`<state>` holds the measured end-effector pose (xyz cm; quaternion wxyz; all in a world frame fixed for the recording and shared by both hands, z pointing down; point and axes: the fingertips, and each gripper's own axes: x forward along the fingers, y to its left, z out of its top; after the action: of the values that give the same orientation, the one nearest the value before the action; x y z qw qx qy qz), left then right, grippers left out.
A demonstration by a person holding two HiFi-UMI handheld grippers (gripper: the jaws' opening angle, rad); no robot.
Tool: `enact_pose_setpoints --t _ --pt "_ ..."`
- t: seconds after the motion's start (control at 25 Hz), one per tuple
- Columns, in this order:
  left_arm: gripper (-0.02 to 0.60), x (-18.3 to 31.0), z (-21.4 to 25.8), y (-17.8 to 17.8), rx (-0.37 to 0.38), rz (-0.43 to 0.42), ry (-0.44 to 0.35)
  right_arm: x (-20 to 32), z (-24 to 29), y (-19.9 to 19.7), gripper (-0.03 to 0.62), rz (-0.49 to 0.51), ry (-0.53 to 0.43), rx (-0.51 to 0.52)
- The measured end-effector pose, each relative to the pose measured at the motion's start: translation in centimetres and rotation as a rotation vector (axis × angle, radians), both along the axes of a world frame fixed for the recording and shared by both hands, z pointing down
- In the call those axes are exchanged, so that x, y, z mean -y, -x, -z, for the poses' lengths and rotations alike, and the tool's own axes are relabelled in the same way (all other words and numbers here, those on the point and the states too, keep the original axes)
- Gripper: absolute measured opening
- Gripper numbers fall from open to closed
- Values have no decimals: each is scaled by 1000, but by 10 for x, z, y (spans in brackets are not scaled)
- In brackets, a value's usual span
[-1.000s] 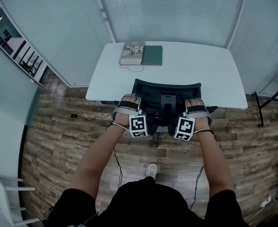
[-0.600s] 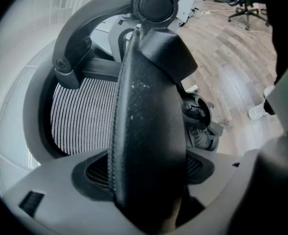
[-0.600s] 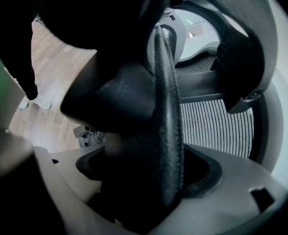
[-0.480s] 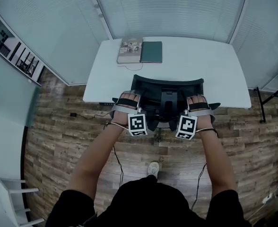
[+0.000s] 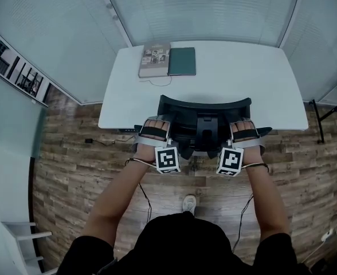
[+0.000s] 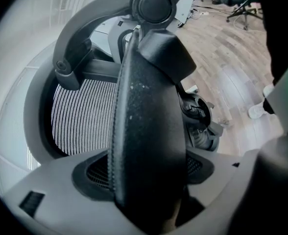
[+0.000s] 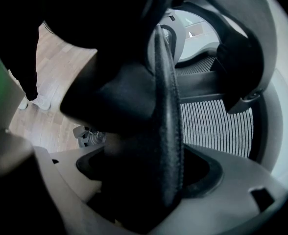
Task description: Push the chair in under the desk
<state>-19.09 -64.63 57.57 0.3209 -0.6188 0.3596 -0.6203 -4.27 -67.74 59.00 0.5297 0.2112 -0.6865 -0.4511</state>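
At our left gripper (image 5: 155, 128), fingers clamp the left armrest (image 6: 149, 131); our right gripper (image 5: 244, 130) clamps the right armrest (image 7: 156, 146). Between them, just ahead, the chair (image 5: 204, 112) stands at the surface (image 5: 243, 73) edge, both hands equally near. We'd push straight forward.

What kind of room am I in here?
Probably an office: a white desk with two books on it, a black mesh-backed office chair at its edge, and glass partition walls with blinds behind.
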Motion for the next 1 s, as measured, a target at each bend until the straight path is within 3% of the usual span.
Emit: enact_pose_setpoints --t 0.68,1.0 --pt "394 3 -2 -1 4 -8 -29 0 -10 0 403 3 29 12" --pt "396 4 -4 1 -33 27 10 4 -12 0 404 8 49 16"
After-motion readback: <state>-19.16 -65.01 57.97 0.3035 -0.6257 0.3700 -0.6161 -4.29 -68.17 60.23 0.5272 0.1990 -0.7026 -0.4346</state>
